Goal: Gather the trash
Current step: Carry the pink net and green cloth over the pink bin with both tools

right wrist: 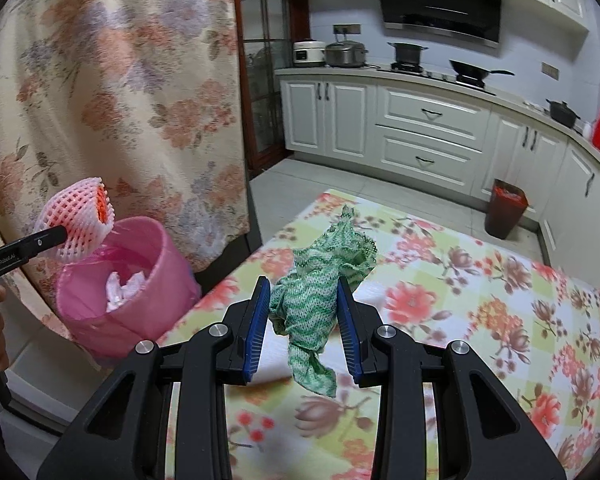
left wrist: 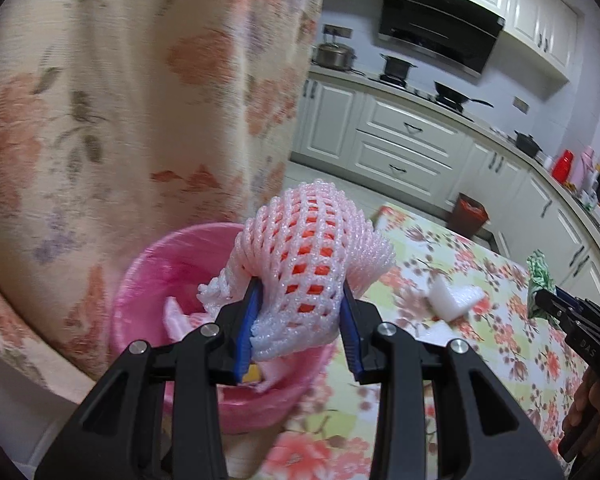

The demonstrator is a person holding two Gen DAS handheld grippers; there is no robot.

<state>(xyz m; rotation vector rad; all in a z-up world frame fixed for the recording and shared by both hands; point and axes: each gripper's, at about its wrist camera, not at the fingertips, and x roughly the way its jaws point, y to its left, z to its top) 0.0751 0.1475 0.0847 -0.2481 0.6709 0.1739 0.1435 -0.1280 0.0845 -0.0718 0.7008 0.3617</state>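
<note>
My left gripper (left wrist: 300,300) is shut on a pink foam fruit net (left wrist: 312,248) with orange showing inside. It holds the net above the pink trash bin (left wrist: 148,280), which has white and pink scraps in it. The net (right wrist: 78,220) and bin (right wrist: 140,280) also show at the left of the right wrist view. My right gripper (right wrist: 303,304) is shut on a crumpled green-and-white wrapper (right wrist: 316,292) and holds it above the floral tablecloth (right wrist: 480,300). A white foam piece (left wrist: 452,298) lies on the table.
A floral curtain (left wrist: 120,100) hangs just behind the bin. The table edge runs beside the bin. A brown floor bin (right wrist: 504,210) stands by white kitchen cabinets (right wrist: 428,132). Pots and a pan sit on the counter.
</note>
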